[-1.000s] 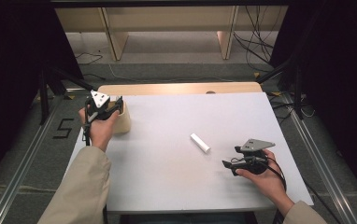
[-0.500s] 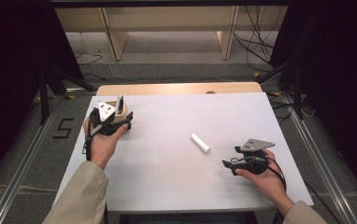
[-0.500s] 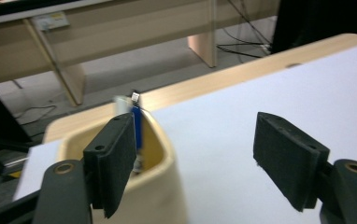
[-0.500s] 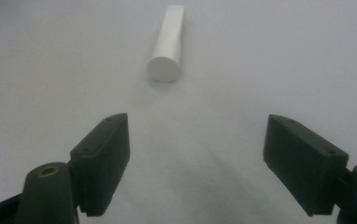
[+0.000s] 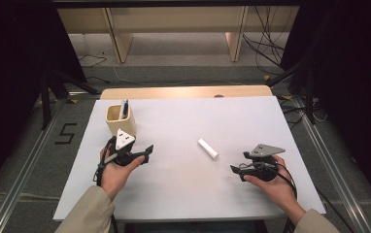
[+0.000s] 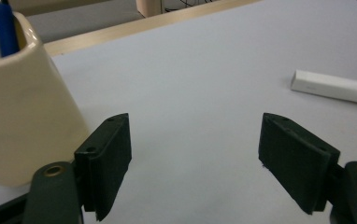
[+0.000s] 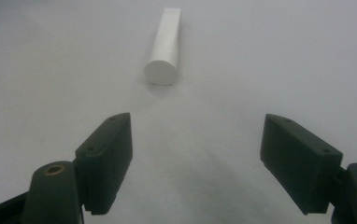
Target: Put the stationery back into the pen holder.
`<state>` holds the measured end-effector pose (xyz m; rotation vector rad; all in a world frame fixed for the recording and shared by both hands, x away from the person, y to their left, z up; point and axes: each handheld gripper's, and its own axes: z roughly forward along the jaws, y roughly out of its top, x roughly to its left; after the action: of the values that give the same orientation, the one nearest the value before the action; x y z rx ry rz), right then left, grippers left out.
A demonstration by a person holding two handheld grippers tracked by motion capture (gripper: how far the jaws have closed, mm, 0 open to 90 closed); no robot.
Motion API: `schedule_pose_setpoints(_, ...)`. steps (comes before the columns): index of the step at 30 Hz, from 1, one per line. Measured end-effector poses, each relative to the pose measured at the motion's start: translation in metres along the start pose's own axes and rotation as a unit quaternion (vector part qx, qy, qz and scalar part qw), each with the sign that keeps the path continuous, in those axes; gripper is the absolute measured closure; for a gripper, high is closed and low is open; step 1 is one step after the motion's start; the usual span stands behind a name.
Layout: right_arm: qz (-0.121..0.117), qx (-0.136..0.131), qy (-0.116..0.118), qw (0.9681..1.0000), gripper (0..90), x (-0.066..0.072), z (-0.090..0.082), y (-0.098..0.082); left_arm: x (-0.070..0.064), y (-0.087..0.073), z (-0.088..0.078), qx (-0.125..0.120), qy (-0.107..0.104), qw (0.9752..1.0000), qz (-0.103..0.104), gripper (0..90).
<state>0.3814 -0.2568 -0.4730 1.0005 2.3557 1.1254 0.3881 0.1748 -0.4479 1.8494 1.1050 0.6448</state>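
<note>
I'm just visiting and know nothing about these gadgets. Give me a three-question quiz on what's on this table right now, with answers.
1. True or false: the right gripper is clamped on the white tube.
2. What stands inside the cup?
A. a blue pen
B. a spoon
C. scissors
3. Fill the gap: the left gripper has its jaws ____ with nothing between them.

Key
1. False. Its jaws are open and the tube lies apart from them on the table.
2. A. The pen sticks up out of the cup.
3. open. They have just been opening, with the cup beside them.
</note>
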Motion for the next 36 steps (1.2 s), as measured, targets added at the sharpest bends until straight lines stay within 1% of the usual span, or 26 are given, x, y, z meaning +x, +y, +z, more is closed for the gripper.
schedule_pose_setpoints(6, 0.005, -0.003, -0.003, 1.0000, 28.5, 0.001, 0.003, 0.002, -0.010, -0.017, -0.002, 0.026, -0.017, 0.9995, 0.007, 24.8)
schedule_pose_setpoints(9, 0.010, -0.002, -0.003, 0.9999, 29.6, 0.002, 0.006, 0.004, -0.015, -0.021, -0.003, 0.033, -0.024, 0.9991, 0.014, 24.9)
schedule_pose_setpoints(13, 0.011, -0.001, -0.001, 0.9999, 32.2, 0.004, 0.009, 0.007, -0.018, -0.022, -0.002, 0.033, -0.027, 0.9990, 0.017, 25.0)
schedule_pose_setpoints(16, 0.013, 0.000, 0.001, 0.9999, 34.3, 0.006, 0.014, 0.011, -0.019, -0.022, -0.001, 0.034, -0.027, 0.9989, 0.015, 25.1)
schedule_pose_setpoints(21, 0.011, 0.004, 0.004, 0.9999, 36.0, 0.010, 0.025, 0.019, -0.020, -0.023, 0.002, 0.037, -0.026, 0.9988, 0.021, 25.3)
schedule_pose_setpoints(24, 0.007, 0.007, 0.008, 0.9999, 37.2, 0.012, 0.032, 0.023, -0.021, -0.024, 0.003, 0.040, -0.028, 0.9986, 0.021, 25.4)
schedule_pose_setpoints(27, 0.008, 0.010, 0.009, 0.9999, 37.9, 0.015, 0.039, 0.027, -0.021, -0.024, 0.003, 0.041, -0.030, 0.9985, 0.022, 25.4)
schedule_pose_setpoints(31, 0.006, 0.014, 0.012, 0.9998, 39.3, 0.017, 0.048, 0.033, -0.022, -0.025, 0.003, 0.041, -0.030, 0.9985, 0.020, 25.4)
schedule_pose_setpoints(34, 0.009, 0.013, 0.014, 0.9998, 41.4, 0.017, 0.053, 0.036, -0.022, -0.025, 0.003, 0.042, -0.030, 0.9985, 0.020, 25.4)
schedule_pose_setpoints(36, 0.010, 0.016, 0.014, 0.9997, 42.1, 0.017, 0.057, 0.038, -0.023, -0.025, 0.004, 0.043, -0.031, 0.9984, 0.021, 25.4)
